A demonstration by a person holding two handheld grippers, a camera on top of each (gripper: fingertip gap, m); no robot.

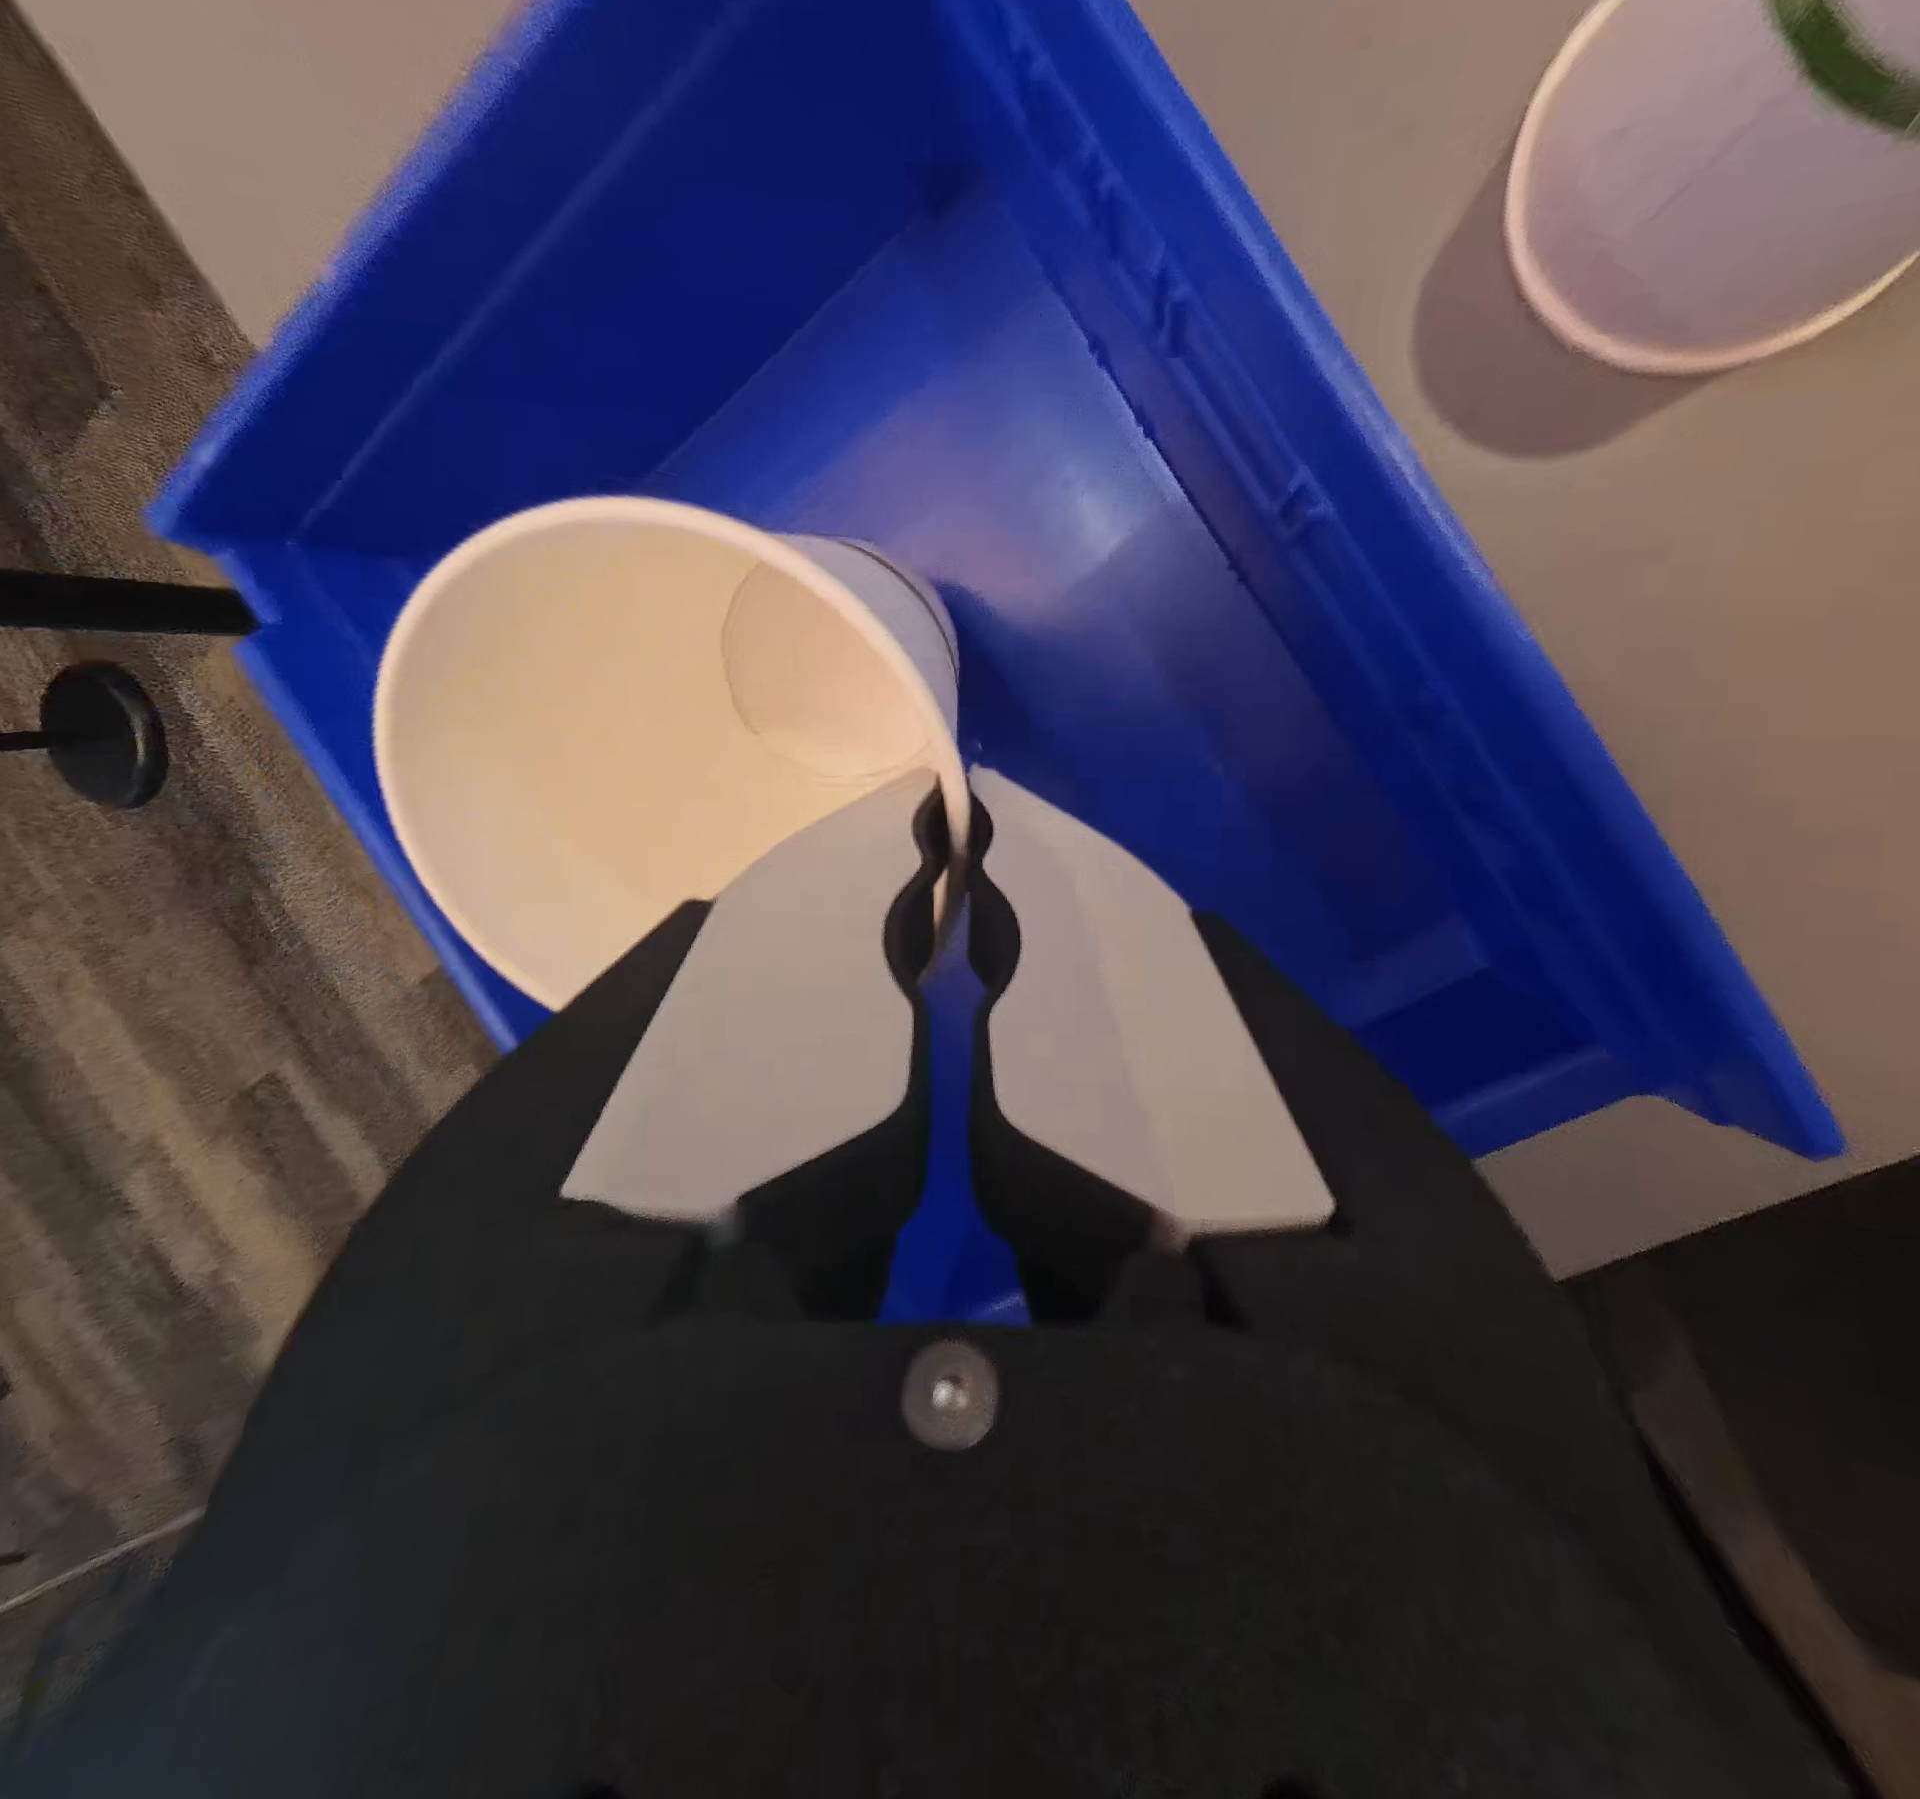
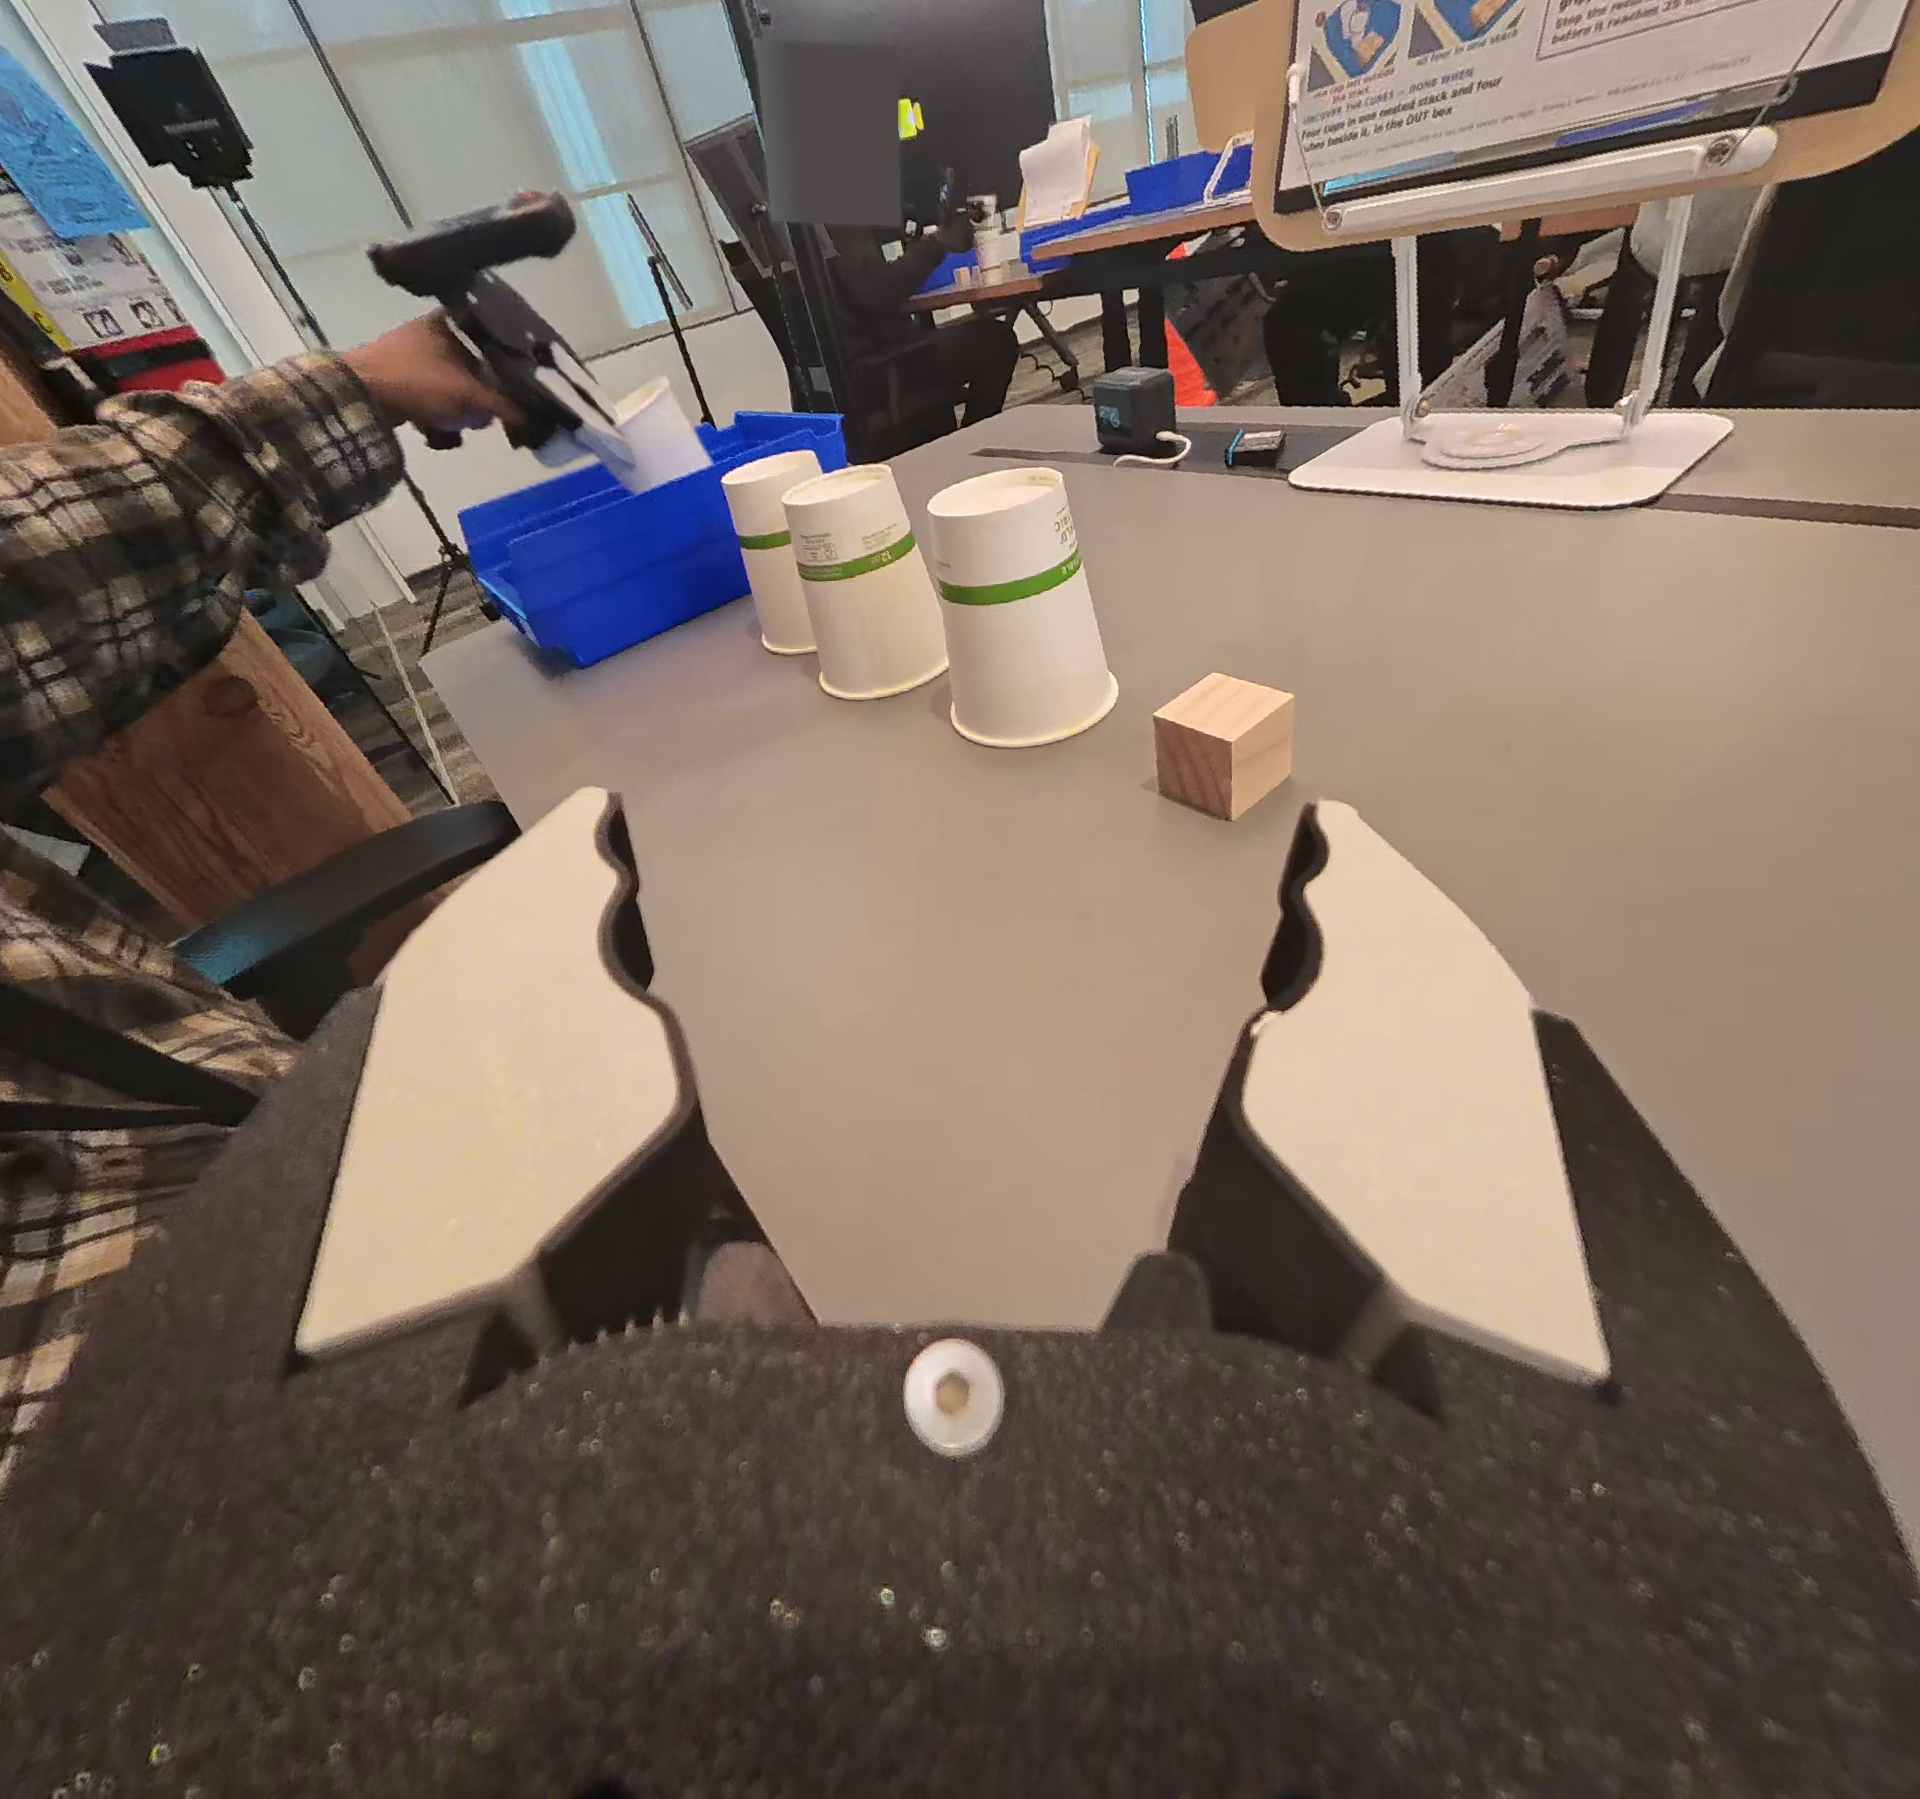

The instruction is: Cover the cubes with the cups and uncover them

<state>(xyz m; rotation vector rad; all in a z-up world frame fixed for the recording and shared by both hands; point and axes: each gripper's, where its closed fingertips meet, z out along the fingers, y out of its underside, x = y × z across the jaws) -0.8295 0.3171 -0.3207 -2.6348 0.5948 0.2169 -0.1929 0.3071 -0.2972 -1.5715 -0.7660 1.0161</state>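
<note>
My left gripper (image 1: 951, 840) is shut on the rim of a white paper cup (image 1: 623, 741), mouth toward the camera, held over the blue bin (image 1: 644, 295). The right wrist view shows that gripper (image 2: 582, 419) with the cup (image 2: 655, 445) above the blue bin (image 2: 613, 565). Three white cups with green bands stand upside down in a row on the grey table: far (image 2: 774, 554), middle (image 2: 868, 586), near (image 2: 1023, 606). A bare wooden cube (image 2: 1224, 743) sits right of the near cup. My right gripper (image 2: 961, 876) is open and empty, low over the table in front of the cube.
An upside-down cup (image 1: 1704, 170) stands right of the bin in the left wrist view. A document stand (image 2: 1507, 440) with a printed sheet, a small dark device (image 2: 1132, 409) and a cable lie at the table's back. A person's plaid sleeve (image 2: 156, 544) is at the left.
</note>
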